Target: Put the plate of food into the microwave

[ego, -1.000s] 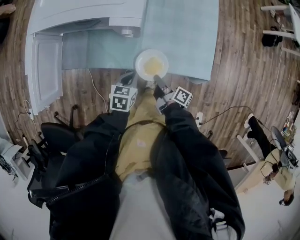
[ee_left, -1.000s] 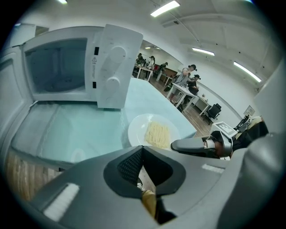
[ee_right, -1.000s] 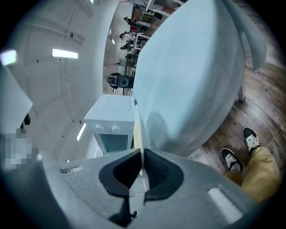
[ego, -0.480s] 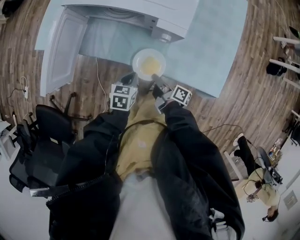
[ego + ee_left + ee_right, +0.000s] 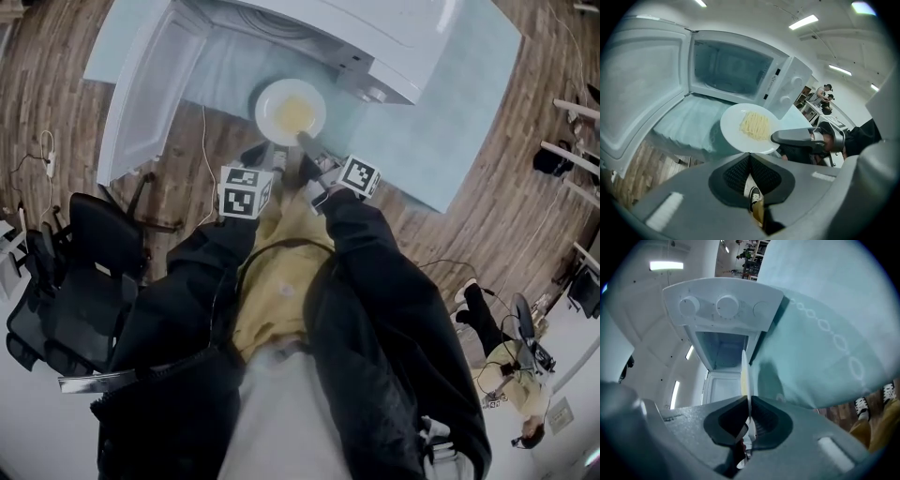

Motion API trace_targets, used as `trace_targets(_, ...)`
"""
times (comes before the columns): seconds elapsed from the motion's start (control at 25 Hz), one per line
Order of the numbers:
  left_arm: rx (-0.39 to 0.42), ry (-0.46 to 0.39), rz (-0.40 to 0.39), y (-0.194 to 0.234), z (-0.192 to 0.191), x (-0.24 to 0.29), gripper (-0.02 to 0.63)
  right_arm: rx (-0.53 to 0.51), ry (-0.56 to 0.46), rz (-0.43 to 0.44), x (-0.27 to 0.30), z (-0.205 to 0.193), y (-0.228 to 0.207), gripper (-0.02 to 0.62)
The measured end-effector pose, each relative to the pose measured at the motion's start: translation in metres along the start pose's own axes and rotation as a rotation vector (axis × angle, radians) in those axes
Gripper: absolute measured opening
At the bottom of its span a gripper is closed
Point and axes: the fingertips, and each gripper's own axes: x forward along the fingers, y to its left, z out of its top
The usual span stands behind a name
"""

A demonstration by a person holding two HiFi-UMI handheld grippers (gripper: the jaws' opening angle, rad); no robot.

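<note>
A white plate (image 5: 291,111) with pale noodles (image 5: 294,113) hangs level above the teal-covered table, just in front of the open white microwave (image 5: 375,37). My right gripper (image 5: 306,142) is shut on the plate's near rim. In the right gripper view the plate (image 5: 745,373) shows edge-on between the jaws of the right gripper (image 5: 749,416). My left gripper (image 5: 259,156) hovers to the plate's left, below its rim, shut and holding nothing. The left gripper view shows the plate (image 5: 736,133), the noodles (image 5: 755,125), the left gripper (image 5: 750,159) and the empty microwave cavity (image 5: 731,70).
The microwave door (image 5: 145,89) stands swung wide to the left, over the table's edge. A teal cloth (image 5: 441,103) covers the table. A black office chair (image 5: 89,272) stands on the wooden floor at my left. People are at desks to the far right (image 5: 511,384).
The plate, held in my right gripper, has moved forward and left towards the microwave's opening. My left gripper has kept beside it. The microwave and its door now sit nearer in view.
</note>
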Motion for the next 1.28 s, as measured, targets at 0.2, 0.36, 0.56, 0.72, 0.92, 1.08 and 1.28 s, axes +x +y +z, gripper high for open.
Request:
trace_targets(0.2,-0.035,-0.004,0.026,0.03,0.009,-0.003,0.002,0.016,-0.005,0.011,0.032,0.007,0.013,0.012)
trace_targets(0.36,-0.056,-0.01,0.042,0.05,0.019,-0.002,0.002,0.02,-0.033,0.02,0.057,0.021,0.023,0.012)
trace_targets(0.56,-0.075,-0.013,0.052,0.065,0.03,0.001,0.002,0.009,-0.063,0.053,0.091,0.041,0.043,0.012)
trace_targets(0.72,-0.082,-0.013,0.056,0.071,0.036,0.006,0.002,0.01,-0.093,0.086,0.114,0.061,0.059,0.012)
trace_targets(0.92,-0.091,-0.012,0.048,0.072,0.042,0.011,0.002,0.013,-0.153,0.094,0.131,0.084,0.068,0.012)
trace_targets(1.08,-0.098,-0.012,0.05,0.074,0.044,0.012,0.002,0.062,-0.22,0.085,0.143,0.099,0.069,0.014)
trace_targets(1.28,-0.113,-0.006,0.061,0.079,0.038,0.011,0.002,0.106,-0.275,0.086,0.156,0.115,0.064,0.014)
